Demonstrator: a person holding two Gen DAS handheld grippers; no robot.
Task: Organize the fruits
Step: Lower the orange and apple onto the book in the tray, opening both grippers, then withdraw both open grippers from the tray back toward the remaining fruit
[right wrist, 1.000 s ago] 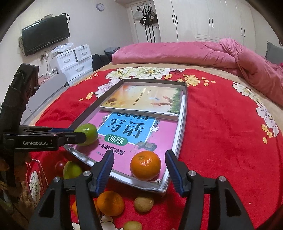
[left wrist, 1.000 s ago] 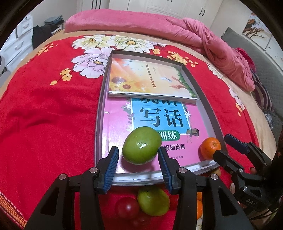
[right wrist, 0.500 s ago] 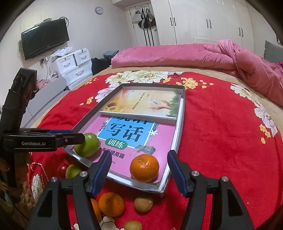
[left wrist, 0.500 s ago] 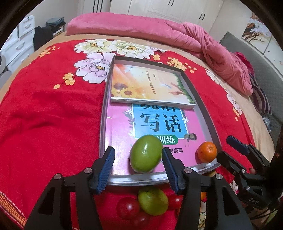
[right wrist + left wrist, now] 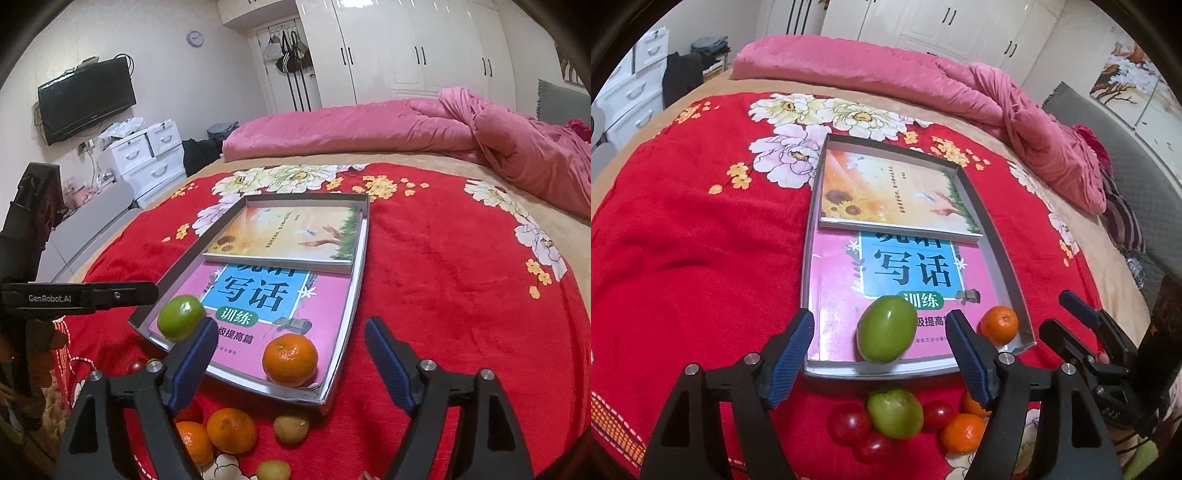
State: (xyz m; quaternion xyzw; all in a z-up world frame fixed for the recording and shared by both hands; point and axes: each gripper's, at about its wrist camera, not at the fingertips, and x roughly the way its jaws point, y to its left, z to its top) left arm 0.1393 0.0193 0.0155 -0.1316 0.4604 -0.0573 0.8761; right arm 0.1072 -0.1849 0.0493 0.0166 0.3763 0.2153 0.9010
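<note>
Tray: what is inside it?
The tray holds two books, yellow overlapping pink, plus a green fruit and an orange. Its floor is hidden.

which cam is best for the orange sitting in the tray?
Right wrist view: the orange sits large, whole and unblocked in the tray's near corner. In the left wrist view the orange is smaller, off to the right, just past a claw finger.

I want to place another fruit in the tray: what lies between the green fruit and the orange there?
Only bare pink book cover lies between the green fruit and the orange in the tray; the right wrist view shows it.
</note>
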